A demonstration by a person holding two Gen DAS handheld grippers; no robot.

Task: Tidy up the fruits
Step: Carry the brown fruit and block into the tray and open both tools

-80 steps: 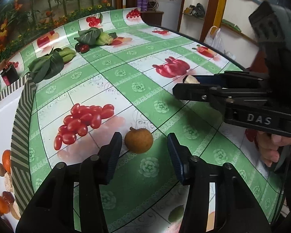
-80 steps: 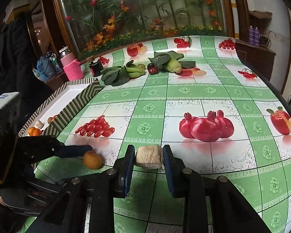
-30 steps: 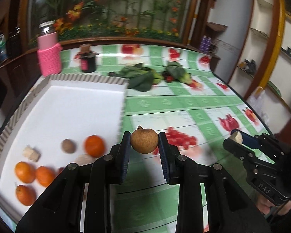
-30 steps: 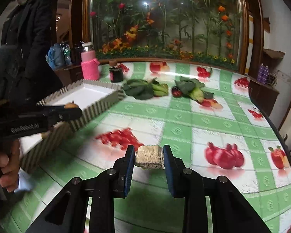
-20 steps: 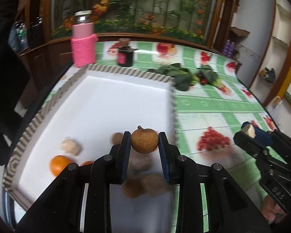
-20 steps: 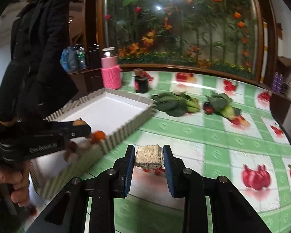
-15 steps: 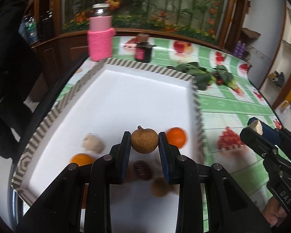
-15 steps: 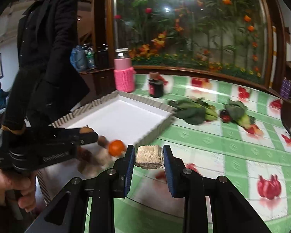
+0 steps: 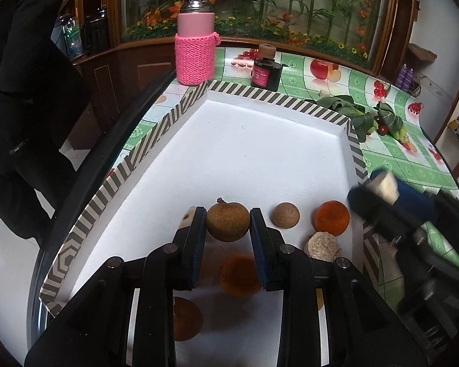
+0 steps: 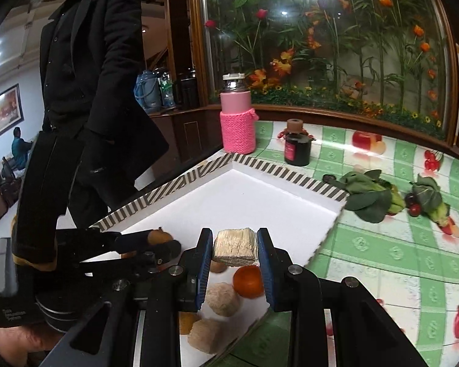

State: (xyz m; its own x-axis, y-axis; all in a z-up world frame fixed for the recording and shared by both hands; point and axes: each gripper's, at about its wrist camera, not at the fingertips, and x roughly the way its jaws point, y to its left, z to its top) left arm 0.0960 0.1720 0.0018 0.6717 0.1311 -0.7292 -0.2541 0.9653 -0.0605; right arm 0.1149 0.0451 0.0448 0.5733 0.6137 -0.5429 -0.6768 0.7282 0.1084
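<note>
My left gripper (image 9: pixel 228 223) is shut on a round brown fruit (image 9: pixel 228 220) with a short stem, held above the near end of the white tray (image 9: pixel 260 146). My right gripper (image 10: pixel 235 249) is shut on a pale fibrous chunk (image 10: pixel 235 247) and hangs over the tray's near right corner; it shows blurred at the right in the left wrist view (image 9: pixel 385 188). On the tray floor lie oranges (image 9: pixel 332 217), a smaller brown fruit (image 9: pixel 286 215) and pale chunks (image 9: pixel 322 247). In the right wrist view the left gripper (image 10: pixel 156 241) reaches in from the left.
The tray has a striped rim (image 9: pixel 156 131) and stands at the table's left edge. Behind it are a pink knitted-sleeve flask (image 9: pixel 195 46) and a small dark jar (image 9: pixel 265 70). Leafy greens with cherries (image 10: pixel 370 197) lie on the green checked cloth (image 10: pixel 397 244). A person in black (image 10: pixel 91 91) stands at the left.
Both grippers have swung left from the cloth over the tray, each keeping its load. The right gripper has come close beside the left one.
</note>
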